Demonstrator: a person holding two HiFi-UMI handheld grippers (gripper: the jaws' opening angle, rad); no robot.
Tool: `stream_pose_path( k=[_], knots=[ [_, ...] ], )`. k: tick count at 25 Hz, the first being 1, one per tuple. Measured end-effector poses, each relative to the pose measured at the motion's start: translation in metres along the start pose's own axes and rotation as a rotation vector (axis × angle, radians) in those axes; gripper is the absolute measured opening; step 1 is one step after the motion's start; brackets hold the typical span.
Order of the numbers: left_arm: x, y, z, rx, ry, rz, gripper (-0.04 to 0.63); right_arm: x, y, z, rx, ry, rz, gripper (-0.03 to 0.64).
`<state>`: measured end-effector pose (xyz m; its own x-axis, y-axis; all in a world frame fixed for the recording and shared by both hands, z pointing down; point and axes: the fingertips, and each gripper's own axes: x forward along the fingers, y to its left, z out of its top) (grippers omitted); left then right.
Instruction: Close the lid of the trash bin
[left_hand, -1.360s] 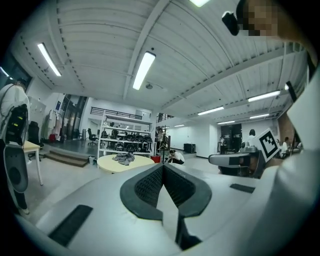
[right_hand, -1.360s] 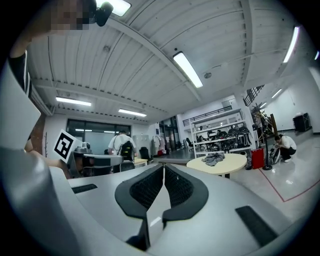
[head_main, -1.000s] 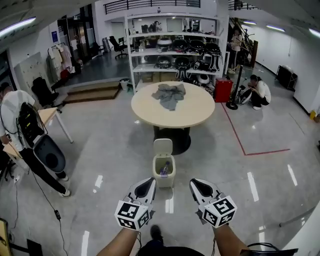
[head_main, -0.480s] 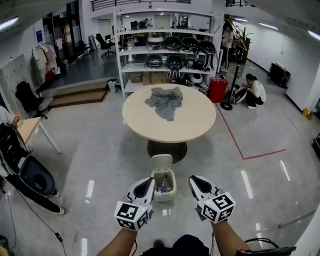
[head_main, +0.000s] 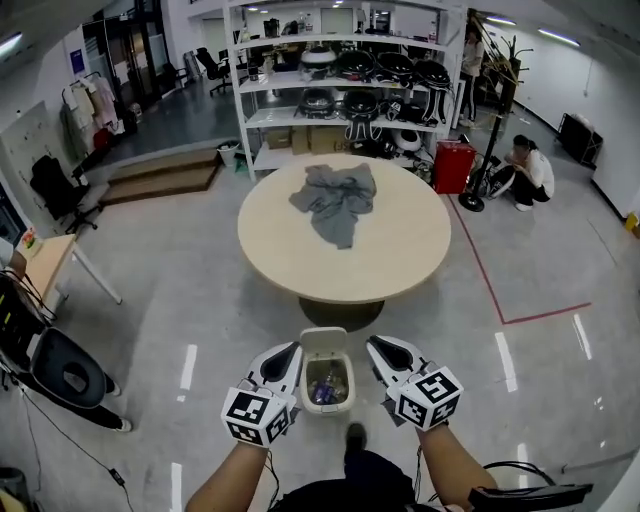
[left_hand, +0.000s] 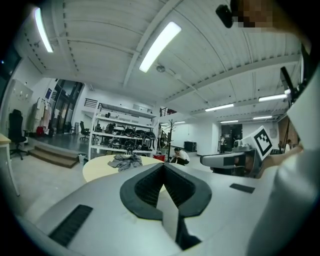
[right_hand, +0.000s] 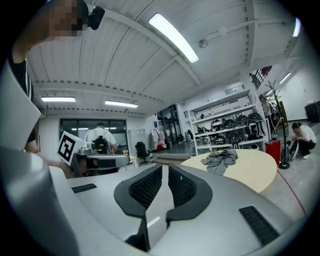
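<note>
A small white trash bin (head_main: 328, 408) stands on the floor in the head view, in front of the round table. Its lid (head_main: 324, 341) is tipped up at the far side, and rubbish shows inside. My left gripper (head_main: 285, 352) hangs just left of the bin and my right gripper (head_main: 380, 345) just right of it, both held level above the floor. The left gripper (left_hand: 164, 166) is shut with nothing in it. The right gripper (right_hand: 165, 167) is shut but for a thin slit, its jaws having just parted slightly, with nothing between them. Neither gripper view shows the bin.
A round beige table (head_main: 400, 250) with a grey cloth (head_main: 337, 200) stands right behind the bin. Past it are shelves (head_main: 340, 90), a red box (head_main: 452, 165) and a crouching person (head_main: 530, 170). Red tape (head_main: 490, 280) runs along the floor on the right. A dark chair (head_main: 60, 370) sits left.
I have walked forward: the bin, which was ahead of the grippers, now lies between them and close below. The table has come nearer. The lid stays up.
</note>
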<state>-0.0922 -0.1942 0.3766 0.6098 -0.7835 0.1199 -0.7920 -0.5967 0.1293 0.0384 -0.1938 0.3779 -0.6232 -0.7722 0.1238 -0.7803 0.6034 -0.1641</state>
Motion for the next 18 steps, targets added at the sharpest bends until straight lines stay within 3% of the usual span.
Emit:
stream_pose_path(
  k=[3,7,13,18],
  knots=[
    [0.043,0.013,-0.001,0.001,0.016,0.007,-0.002,0.031,-0.039,-0.003,0.021,0.028,0.055,0.06],
    [0.09,0.03,-0.01,-0.002,0.033,0.013,-0.002,0.064,-0.083,-0.008,-0.002,0.066,0.095,0.071],
    [0.13,0.057,-0.041,-0.004,0.109,-0.002,0.0,0.105,-0.101,-0.036,-0.016,0.147,0.177,0.111],
    [0.155,0.091,-0.086,-0.013,0.189,-0.028,0.003,0.138,-0.114,-0.087,-0.002,0.252,0.197,0.138]
  ],
)
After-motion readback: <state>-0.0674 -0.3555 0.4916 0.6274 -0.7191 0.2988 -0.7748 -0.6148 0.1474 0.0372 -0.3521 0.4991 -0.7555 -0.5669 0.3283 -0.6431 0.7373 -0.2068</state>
